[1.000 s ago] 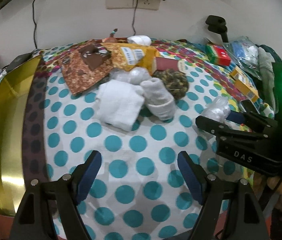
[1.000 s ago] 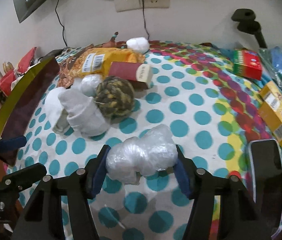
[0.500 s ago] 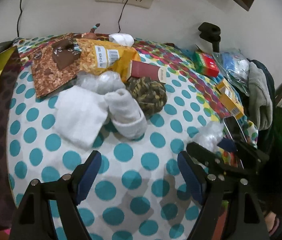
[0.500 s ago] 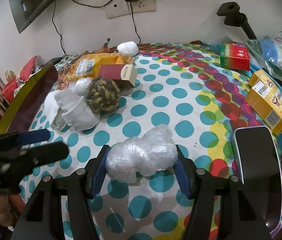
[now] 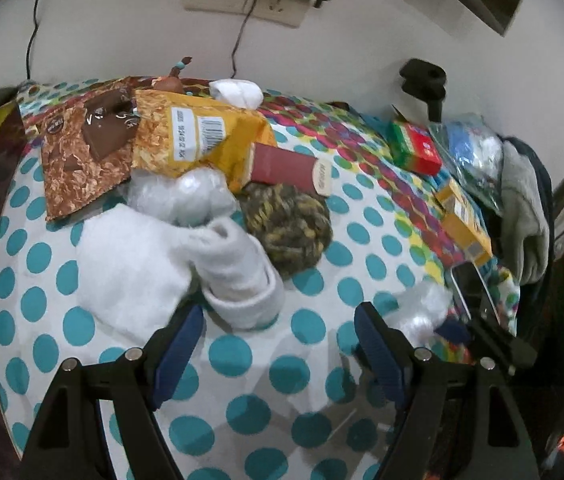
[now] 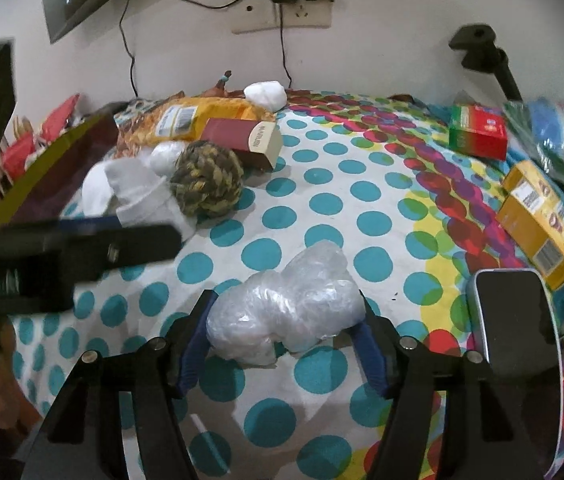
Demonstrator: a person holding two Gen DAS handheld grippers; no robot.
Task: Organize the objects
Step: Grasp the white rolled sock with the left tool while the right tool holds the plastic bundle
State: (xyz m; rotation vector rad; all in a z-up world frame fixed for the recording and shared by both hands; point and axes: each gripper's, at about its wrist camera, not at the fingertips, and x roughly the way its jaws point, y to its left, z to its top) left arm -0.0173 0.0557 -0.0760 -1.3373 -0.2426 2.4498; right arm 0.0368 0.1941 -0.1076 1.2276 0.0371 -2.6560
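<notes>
The crumpled plastic bag (image 6: 286,308) sits squeezed between the right gripper (image 6: 284,338) jaws, low over the polka-dot tabletop (image 6: 322,208). The left gripper (image 5: 278,344) jaws gape wide, holding nothing, just short of a rolled white sock (image 5: 238,276) beside the rope ball (image 5: 288,232).

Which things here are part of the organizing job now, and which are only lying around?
In the job: right gripper shut on the plastic bundle; left gripper open near the white socks.
Lying about: phone, rope ball, red-green box.
</notes>
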